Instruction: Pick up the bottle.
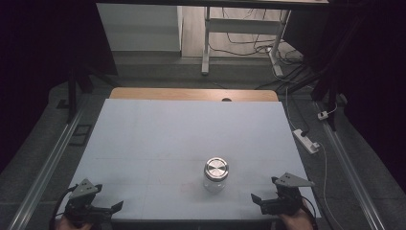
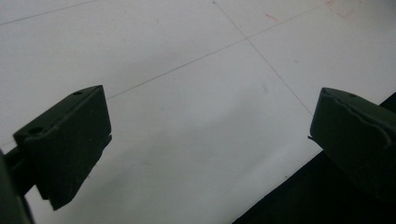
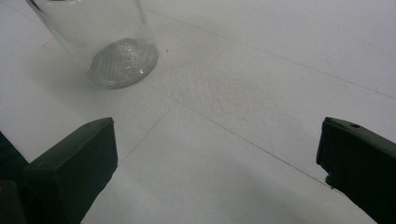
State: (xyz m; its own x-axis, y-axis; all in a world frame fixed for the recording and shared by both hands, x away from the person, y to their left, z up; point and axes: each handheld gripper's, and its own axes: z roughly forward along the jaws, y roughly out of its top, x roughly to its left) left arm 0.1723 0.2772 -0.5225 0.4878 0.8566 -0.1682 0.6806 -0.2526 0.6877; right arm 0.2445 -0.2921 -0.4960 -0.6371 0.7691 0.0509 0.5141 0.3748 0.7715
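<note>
I have one thing to work with: a clear glass jar (image 1: 216, 175) with a brushed metal lid (image 1: 216, 168), standing upright on the white table (image 1: 158, 139). I take the jar as my landmark. It stands toward the near edge of the table, a little right of the middle.

My left gripper (image 1: 111, 208) rests at the near edge, well apart from the jar on its left side, with its jaws spread wide and nothing between them; the left gripper view looks down on bare table and the dark drop past its edge. My right gripper (image 1: 264, 201) sits near the jar on its right side and slightly nearer to me, jaws likewise wide and empty. In the right gripper view the jar's textured base (image 3: 123, 62) stands ahead and off to the left of the jaws, apart from them.

I judge the jar stiff, smooth and slippery, and breakable if it tips or drops. It looks empty, so probably light enough to skid when nudged. I would take the glass body below the lid with one gripper, squeezing squarely across its width, and keep the metal lid for the other gripper, since its rim should give a surer bite than the glass.
</note>
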